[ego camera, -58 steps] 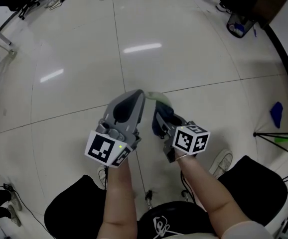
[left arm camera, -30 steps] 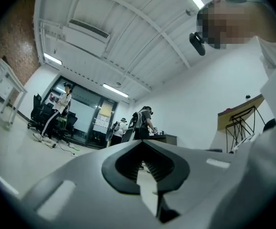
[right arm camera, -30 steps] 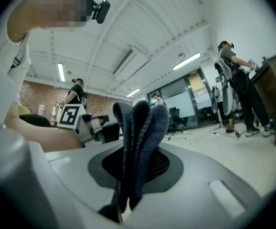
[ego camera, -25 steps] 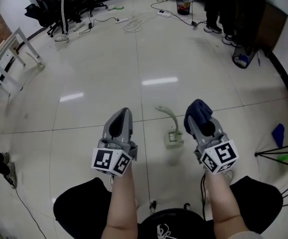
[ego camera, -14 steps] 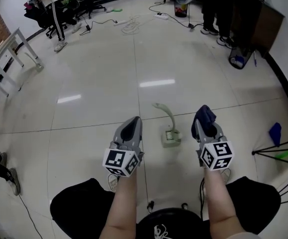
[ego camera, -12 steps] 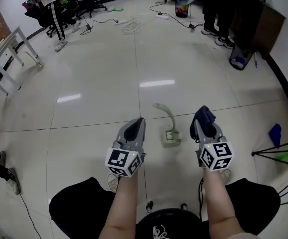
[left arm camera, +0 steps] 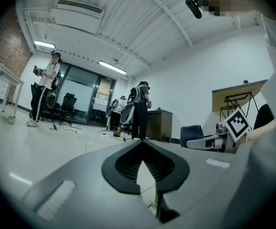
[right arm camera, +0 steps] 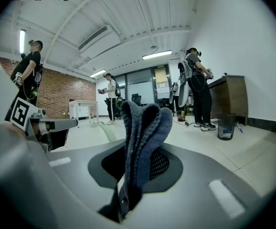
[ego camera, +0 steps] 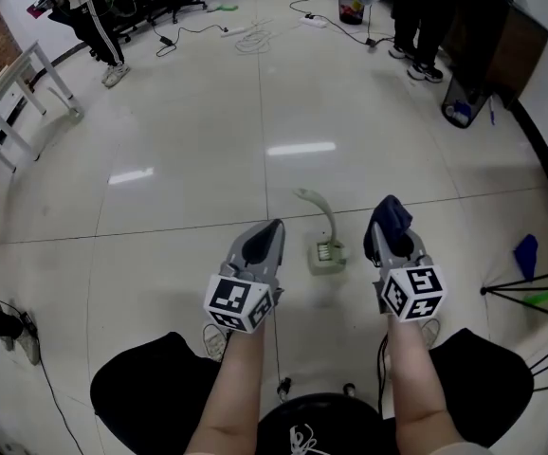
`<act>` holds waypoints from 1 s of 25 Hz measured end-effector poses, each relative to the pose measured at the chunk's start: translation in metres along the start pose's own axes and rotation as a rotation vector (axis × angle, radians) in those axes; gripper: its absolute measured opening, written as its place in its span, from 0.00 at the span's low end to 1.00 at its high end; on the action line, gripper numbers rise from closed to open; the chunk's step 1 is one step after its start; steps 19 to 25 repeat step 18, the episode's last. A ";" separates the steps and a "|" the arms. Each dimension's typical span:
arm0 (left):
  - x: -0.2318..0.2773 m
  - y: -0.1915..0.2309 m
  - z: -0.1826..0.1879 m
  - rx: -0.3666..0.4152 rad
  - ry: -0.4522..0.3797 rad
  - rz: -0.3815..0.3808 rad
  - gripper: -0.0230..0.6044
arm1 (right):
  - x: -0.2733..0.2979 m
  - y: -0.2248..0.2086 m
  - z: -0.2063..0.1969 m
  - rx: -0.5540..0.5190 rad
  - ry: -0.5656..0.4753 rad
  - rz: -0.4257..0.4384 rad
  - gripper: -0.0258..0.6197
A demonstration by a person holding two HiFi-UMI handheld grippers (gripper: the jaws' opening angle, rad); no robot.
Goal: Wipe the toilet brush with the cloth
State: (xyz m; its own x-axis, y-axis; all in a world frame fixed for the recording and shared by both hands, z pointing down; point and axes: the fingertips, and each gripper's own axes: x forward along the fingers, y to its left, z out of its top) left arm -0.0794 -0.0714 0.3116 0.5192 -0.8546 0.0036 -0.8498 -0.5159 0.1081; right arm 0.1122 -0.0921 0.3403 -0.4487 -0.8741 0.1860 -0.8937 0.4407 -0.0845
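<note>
The toilet brush [ego camera: 325, 245] lies on the tiled floor, its pale green curved handle pointing away and its head near me. It sits between my two grippers, touching neither. My left gripper [ego camera: 272, 228] hovers just left of it, shut and empty; its tips [left arm camera: 141, 146] meet. To the right of the brush, my right gripper [ego camera: 386, 224] is shut on a dark blue cloth [ego camera: 389, 212]. The cloth [right arm camera: 145, 125] stands up folded out of the right gripper [right arm camera: 139, 144]. The green handle [right arm camera: 108, 131] shows to its left.
Several people stand at the far end [ego camera: 416, 8] and far left [ego camera: 89, 3]. Cables [ego camera: 246, 34] trail over the floor there. A wire bin [ego camera: 458, 112] and a dark cabinet [ego camera: 487, 22] are at the right, a white frame [ego camera: 13, 88] at the left, tripod legs [ego camera: 530, 287] at my right.
The grippers, earlier close together around the brush, have come apart and the brush now lies on the floor. Over the last second the left gripper has drifted right, nearer the brush.
</note>
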 end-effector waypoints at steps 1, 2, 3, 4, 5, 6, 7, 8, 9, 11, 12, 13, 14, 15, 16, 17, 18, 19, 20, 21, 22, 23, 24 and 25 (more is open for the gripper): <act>0.001 -0.001 -0.001 -0.001 0.004 -0.003 0.05 | 0.001 0.000 0.000 -0.003 0.000 0.001 0.14; 0.002 -0.001 -0.002 -0.002 0.008 -0.005 0.05 | 0.001 0.000 0.000 -0.003 0.001 0.001 0.14; 0.004 -0.002 -0.003 -0.002 0.011 -0.008 0.05 | 0.001 0.000 0.000 -0.001 0.002 0.002 0.14; 0.005 -0.003 -0.003 -0.001 0.015 -0.011 0.05 | 0.001 0.000 -0.001 0.004 0.003 0.002 0.14; 0.005 -0.005 -0.003 0.000 0.018 -0.013 0.05 | 0.001 0.000 -0.001 0.010 0.005 0.002 0.14; 0.006 -0.005 -0.004 0.000 0.021 -0.014 0.05 | 0.001 0.000 -0.002 0.015 0.006 0.003 0.14; 0.006 -0.006 -0.004 0.000 0.023 -0.014 0.05 | 0.001 0.000 -0.003 0.018 0.008 0.004 0.14; 0.005 -0.006 -0.005 -0.001 0.025 -0.013 0.05 | 0.001 0.001 -0.004 0.020 0.011 0.006 0.14; 0.005 -0.006 -0.005 -0.002 0.027 -0.013 0.05 | 0.001 0.002 -0.005 0.022 0.014 0.008 0.14; 0.005 -0.005 -0.006 -0.006 0.030 -0.011 0.05 | 0.002 0.003 -0.007 0.025 0.021 0.012 0.14; 0.005 -0.004 -0.006 -0.009 0.031 -0.010 0.05 | 0.003 0.003 -0.008 0.025 0.024 0.013 0.14; 0.005 -0.003 -0.007 -0.011 0.031 -0.008 0.05 | 0.003 0.003 -0.009 0.025 0.028 0.013 0.14; 0.005 -0.003 -0.007 -0.013 0.031 -0.007 0.05 | 0.003 0.003 -0.010 0.027 0.031 0.013 0.14; 0.004 -0.002 -0.007 -0.014 0.031 -0.006 0.05 | 0.003 0.004 -0.011 0.030 0.034 0.012 0.14; 0.004 -0.001 -0.007 -0.015 0.030 -0.005 0.05 | 0.004 0.004 -0.011 0.034 0.036 0.012 0.14; 0.004 0.000 -0.007 -0.015 0.030 -0.005 0.05 | 0.004 0.005 -0.012 0.039 0.037 0.012 0.14; 0.003 0.000 -0.007 -0.015 0.029 -0.005 0.05 | 0.004 0.005 -0.012 0.045 0.038 0.012 0.14; 0.003 0.000 -0.007 -0.015 0.029 -0.005 0.05 | 0.004 0.005 -0.012 0.045 0.038 0.012 0.14; 0.003 0.000 -0.007 -0.015 0.029 -0.005 0.05 | 0.004 0.005 -0.012 0.045 0.038 0.012 0.14; 0.003 0.000 -0.007 -0.015 0.029 -0.005 0.05 | 0.004 0.005 -0.012 0.045 0.038 0.012 0.14; 0.003 0.000 -0.007 -0.015 0.029 -0.005 0.05 | 0.004 0.005 -0.012 0.045 0.038 0.012 0.14; 0.003 0.000 -0.007 -0.015 0.029 -0.005 0.05 | 0.004 0.005 -0.012 0.045 0.038 0.012 0.14; 0.003 0.000 -0.007 -0.015 0.029 -0.005 0.05 | 0.004 0.005 -0.012 0.045 0.038 0.012 0.14; 0.003 0.000 -0.007 -0.015 0.029 -0.005 0.05 | 0.004 0.005 -0.012 0.045 0.038 0.012 0.14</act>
